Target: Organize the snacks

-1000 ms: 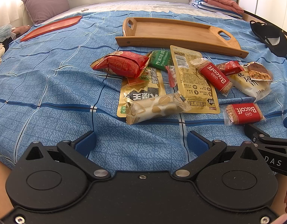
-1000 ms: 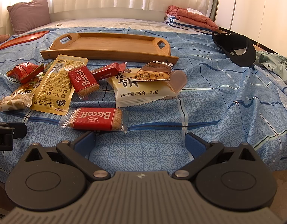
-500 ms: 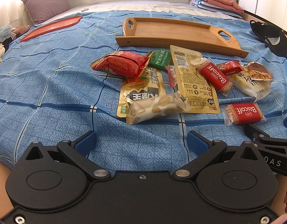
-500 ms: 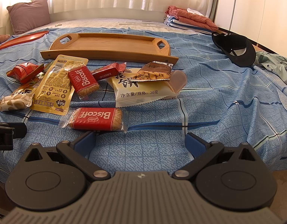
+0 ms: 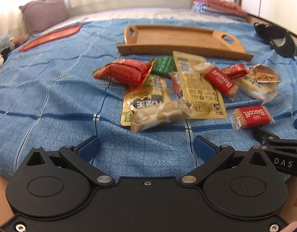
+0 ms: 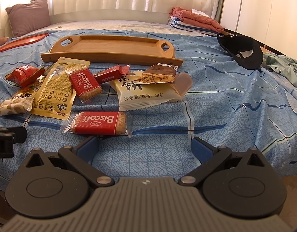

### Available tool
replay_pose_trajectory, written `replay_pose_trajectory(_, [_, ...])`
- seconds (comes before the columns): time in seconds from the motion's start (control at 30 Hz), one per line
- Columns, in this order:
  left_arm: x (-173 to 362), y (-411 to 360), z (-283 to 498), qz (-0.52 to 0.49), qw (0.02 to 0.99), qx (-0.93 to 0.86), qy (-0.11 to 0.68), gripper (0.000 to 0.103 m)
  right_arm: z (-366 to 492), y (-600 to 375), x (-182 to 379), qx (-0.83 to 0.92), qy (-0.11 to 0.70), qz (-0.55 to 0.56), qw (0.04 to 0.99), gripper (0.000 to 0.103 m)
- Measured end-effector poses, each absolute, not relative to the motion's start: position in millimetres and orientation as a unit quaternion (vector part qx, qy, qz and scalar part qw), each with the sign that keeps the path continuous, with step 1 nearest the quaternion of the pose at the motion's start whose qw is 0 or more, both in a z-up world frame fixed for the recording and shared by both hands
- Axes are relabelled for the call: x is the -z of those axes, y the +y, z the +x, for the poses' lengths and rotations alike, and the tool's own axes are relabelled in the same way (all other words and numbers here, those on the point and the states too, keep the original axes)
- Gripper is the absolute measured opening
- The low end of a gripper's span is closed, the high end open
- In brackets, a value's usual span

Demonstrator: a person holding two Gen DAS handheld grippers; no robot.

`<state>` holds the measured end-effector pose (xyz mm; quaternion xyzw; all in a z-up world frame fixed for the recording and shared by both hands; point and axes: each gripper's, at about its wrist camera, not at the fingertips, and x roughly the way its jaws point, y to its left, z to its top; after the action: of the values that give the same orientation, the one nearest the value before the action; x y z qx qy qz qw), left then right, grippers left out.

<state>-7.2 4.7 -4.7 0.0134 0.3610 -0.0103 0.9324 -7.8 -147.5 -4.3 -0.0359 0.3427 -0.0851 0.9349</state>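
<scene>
1. We hold our left gripper (image 5: pixel 146 145) low over the near edge of the bed (image 5: pixel 51 89), jaws spread wide apart with nothing between them; we judge this a ready stance before any pick has begun.

2. Our right gripper (image 6: pixel 145 146) sits the same way, jaws apart and empty, just short of the nearest Biscoff biscuit (image 6: pixel 98 122). That packet lies flat and alone on the blue bedspread, so it looks like the easiest first grab for this side.

3. The snacks lie in a loose heap between us and the wooden tray (image 5: pixel 179 38). The tray is empty and sits just beyond the heap, long side toward us; we take it as the place the snacks should go.

4. In front of the left gripper, the clear-wrapped pastry (image 5: pixel 160 114) rests partly on a yellow pouch (image 5: pixel 144 98), with the long yellow packet (image 5: pixel 198 85) beside it and the red bag (image 5: pixel 125 73) farther back. Because they overlap, we would lift the top one first.

5. On the right side, a second Biscoff biscuit (image 6: pixel 85 84) leans on the long yellow packet, and the peanut packet (image 6: pixel 158 76) lies on top of the white pack (image 6: pixel 146 94).

6. The black cap (image 6: pixel 243 50) and the red tray (image 5: pixel 51 36) lie well apart from the heap, and we would leave them be.
</scene>
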Motion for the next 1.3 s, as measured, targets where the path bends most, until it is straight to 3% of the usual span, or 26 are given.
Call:
replay_pose_trajectory(0.33, [-2,5,-8,-0.002,0.927,0.006,0.374,0.102,-26,-146,0,0.077,0.297,-0.020,0.951,0.103])
replay_pose_trajectory(0.47, [-13,14,-16,-0.034,0.935,0.017,0.352,0.088,-37,-138,-4,0.044,0.265,-0.022,0.963,0.103])
replay_pose_trajectory(0.5, [-16,15,-17,-0.038,0.937,0.019,0.348,0.080,-38,-135,-5,0.037,0.259,-0.025,0.965,0.102])
replay_pose_trajectory(0.57, [-23,17,-17,-0.039,0.939,0.020,0.342,0.074,-35,-129,-6,0.029,0.259,-0.029,0.965,0.097])
replay_pose_trajectory(0.9, [-43,13,-18,-0.024,0.954,0.026,0.298,0.073,-19,-103,-1,0.016,0.248,-0.060,0.967,0.088])
replay_pose_trajectory(1.0, [-39,12,-14,-0.027,0.951,0.029,0.306,0.073,-16,-103,3,0.022,0.255,-0.059,0.965,0.081])
replay_pose_trajectory(1.07, [-35,11,-11,-0.032,0.949,0.031,0.311,0.074,-19,-107,3,0.031,0.248,-0.045,0.967,0.064])
replay_pose_trajectory(1.17, [-28,8,-7,-0.033,0.947,0.029,0.317,0.078,-26,-116,-2,0.041,0.241,-0.022,0.969,0.048])
replay_pose_trajectory(1.3, [-18,0,0,-0.024,0.945,0.023,0.324,0.078,-29,-123,-3,0.054,0.245,-0.021,0.968,0.047])
